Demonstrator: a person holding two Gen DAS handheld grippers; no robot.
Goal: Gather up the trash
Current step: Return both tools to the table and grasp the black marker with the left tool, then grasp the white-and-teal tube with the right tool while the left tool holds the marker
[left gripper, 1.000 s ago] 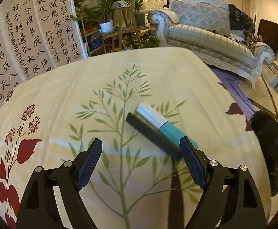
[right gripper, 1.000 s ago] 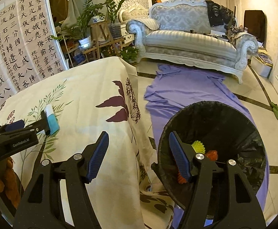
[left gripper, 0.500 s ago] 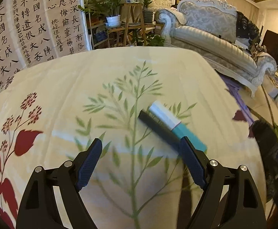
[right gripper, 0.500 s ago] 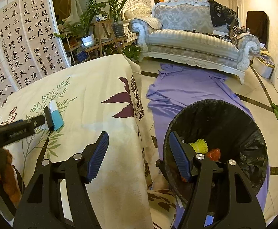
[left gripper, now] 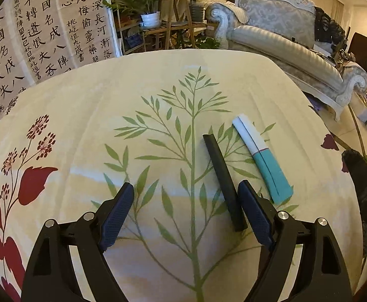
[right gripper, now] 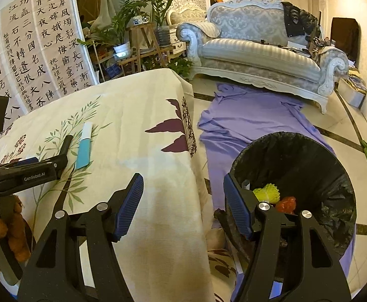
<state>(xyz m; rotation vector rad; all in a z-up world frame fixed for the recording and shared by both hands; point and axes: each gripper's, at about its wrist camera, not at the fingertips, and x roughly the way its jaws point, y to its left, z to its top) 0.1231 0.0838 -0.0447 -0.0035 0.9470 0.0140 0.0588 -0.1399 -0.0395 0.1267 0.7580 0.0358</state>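
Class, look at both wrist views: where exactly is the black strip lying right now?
The black strip lies flat on the floral tablecloth, just left of the white-and-teal packet, its near end beside the right finger of the open left tongs.

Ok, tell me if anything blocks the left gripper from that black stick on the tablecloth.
Nothing visible does. The left gripper is open, and the black stick lies flat just inside its right finger, with only bare tablecloth between the pads. The white-and-teal tube lies beside the stick, outside the jaws.

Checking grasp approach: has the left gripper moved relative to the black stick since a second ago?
Yes. The left gripper has shifted left; the black stick now lies inside its right finger.
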